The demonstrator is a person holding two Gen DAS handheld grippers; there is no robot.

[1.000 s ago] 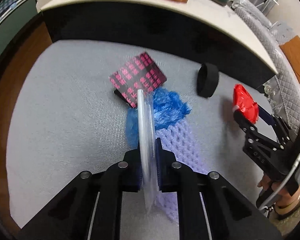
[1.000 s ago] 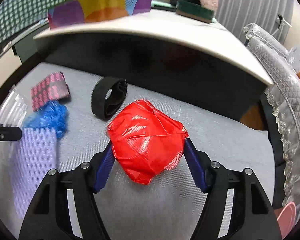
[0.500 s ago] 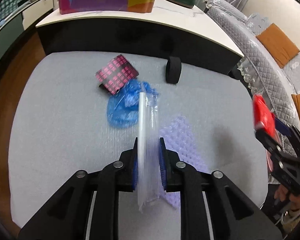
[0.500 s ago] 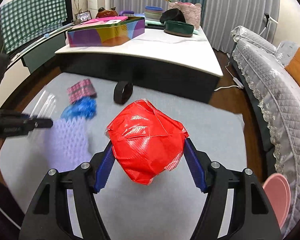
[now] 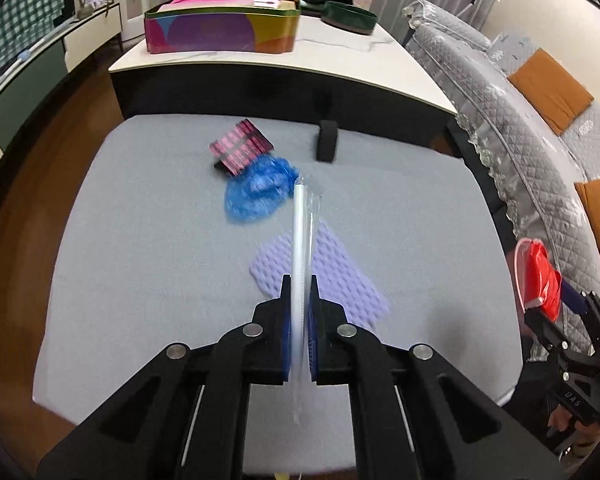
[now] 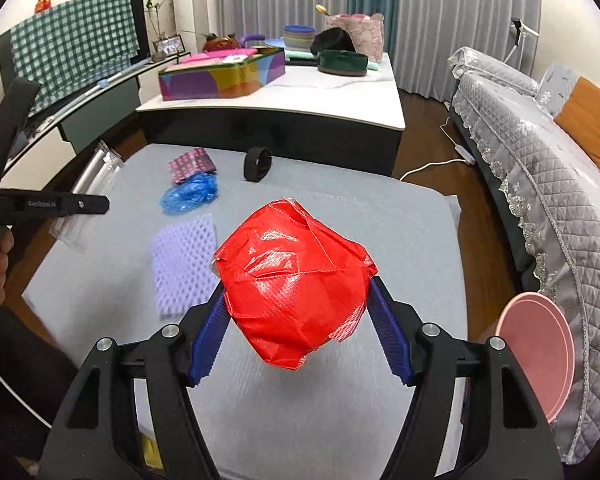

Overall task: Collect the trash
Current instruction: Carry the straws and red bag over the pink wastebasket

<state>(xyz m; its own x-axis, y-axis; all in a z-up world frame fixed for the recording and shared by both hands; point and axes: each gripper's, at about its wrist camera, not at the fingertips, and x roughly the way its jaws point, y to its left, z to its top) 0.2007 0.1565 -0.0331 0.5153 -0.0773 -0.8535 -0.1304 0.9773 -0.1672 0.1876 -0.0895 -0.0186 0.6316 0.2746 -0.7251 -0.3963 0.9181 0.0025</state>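
1. Two pieces of trash are already lifted clear of the grey mat: a clear plastic sleeve seen edge-on, and a crumpled red plastic wrapper.
2. The left tongs have just been closing and stand nearly shut, pinching the sleeve between the blue pads; it sticks out past the tips and hangs a little below them.
3. The right tongs stand wide, the pads pressed on either side of the red wrapper, which bulges forward between them.
4. The step in hand looks like carrying both pieces off for disposal; a pink bin sits near the mat's right edge, close to the right tongs, and is probably the target.
5. The next move calls for bringing each piece over the bin's opening before letting go, the limp sleeve held clear of the rim.
6. Still lying on the mat, well apart from both tongs: a lilac foam net, a blue plastic cover, a pink-patterned packet and a black ring.
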